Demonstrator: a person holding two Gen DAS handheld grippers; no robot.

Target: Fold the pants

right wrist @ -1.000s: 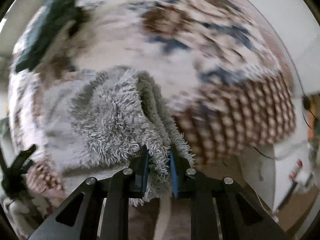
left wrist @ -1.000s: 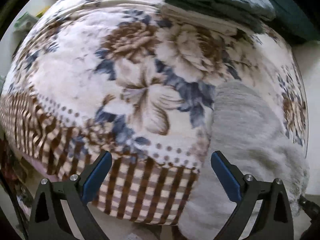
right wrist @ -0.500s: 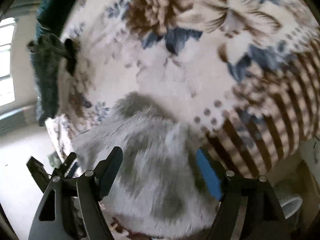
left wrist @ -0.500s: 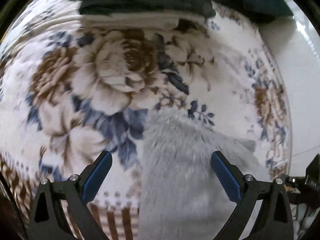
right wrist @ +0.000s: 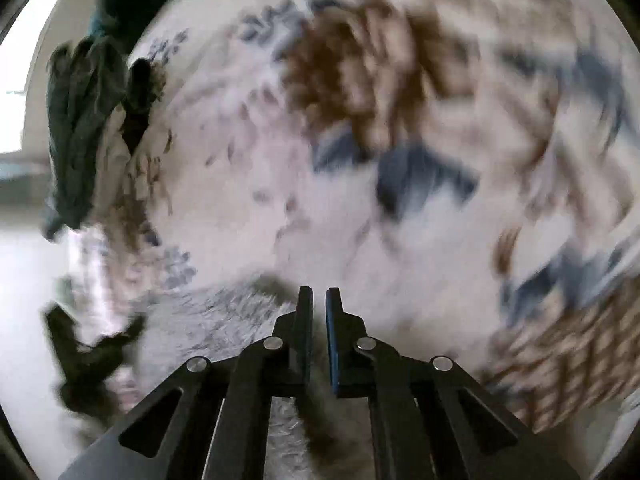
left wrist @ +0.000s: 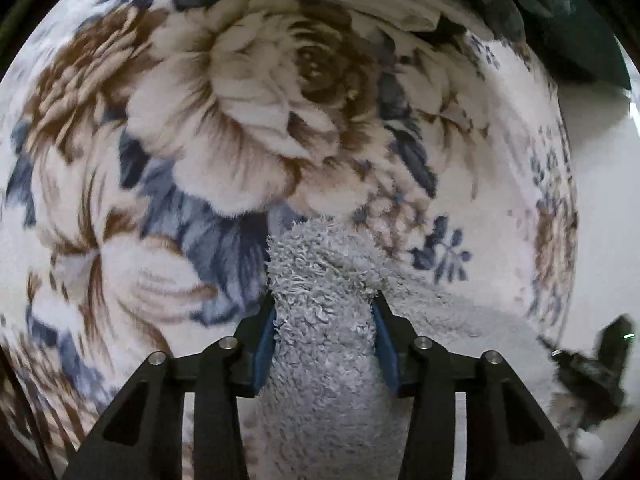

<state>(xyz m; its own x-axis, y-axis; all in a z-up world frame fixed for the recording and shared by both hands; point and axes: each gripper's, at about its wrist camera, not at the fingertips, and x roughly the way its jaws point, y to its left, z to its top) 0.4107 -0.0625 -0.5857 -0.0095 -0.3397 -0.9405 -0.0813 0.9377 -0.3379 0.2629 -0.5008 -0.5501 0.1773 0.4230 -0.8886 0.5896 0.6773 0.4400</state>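
Left wrist view: the left gripper (left wrist: 324,320), its jaws having just been closing, pinches a thick bunch of the grey fleece pants (left wrist: 324,360) between its blue pads; the fabric's long axis runs forward along the fingers, its rounded end poking just past the fingertips over the floral blanket (left wrist: 248,120). Dark folded clothes (left wrist: 520,8) lie far ahead. Right wrist view, blurred: the right gripper (right wrist: 319,300) has snapped nearly together, a thin slit between its fingers and no cloth seen in it; the pants lie beneath and to their left.
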